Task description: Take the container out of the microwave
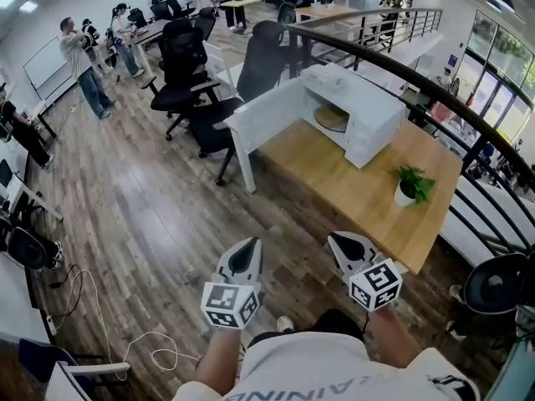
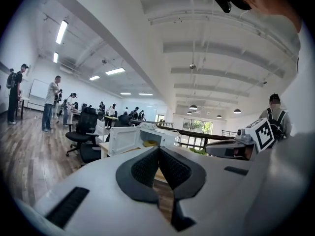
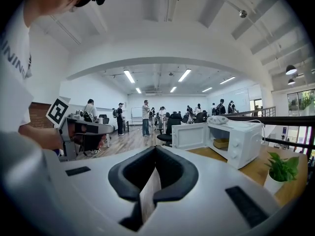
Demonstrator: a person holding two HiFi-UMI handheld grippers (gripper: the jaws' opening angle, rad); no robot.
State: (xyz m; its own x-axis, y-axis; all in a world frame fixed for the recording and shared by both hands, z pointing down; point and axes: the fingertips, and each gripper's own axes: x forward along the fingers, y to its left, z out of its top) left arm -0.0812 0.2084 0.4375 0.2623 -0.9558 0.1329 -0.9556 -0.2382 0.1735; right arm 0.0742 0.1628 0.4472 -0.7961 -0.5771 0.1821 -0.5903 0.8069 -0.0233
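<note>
White microwave sat on the light wooden table, its door swung fully open to the left. Tan shallow container was inside the cavity, on its floor, and also showed in the right gripper view. Small green plant in a white pot stood on the table, to the right of the microwave and nearer the person. Left gripper and right gripper were both held out low in front of the person, well short of the microwave, side by side. Left jaws met at the tips with nothing between them; right jaws were also closed together and empty. Black office chairs stood behind the table on the wood-plank floor.
</note>
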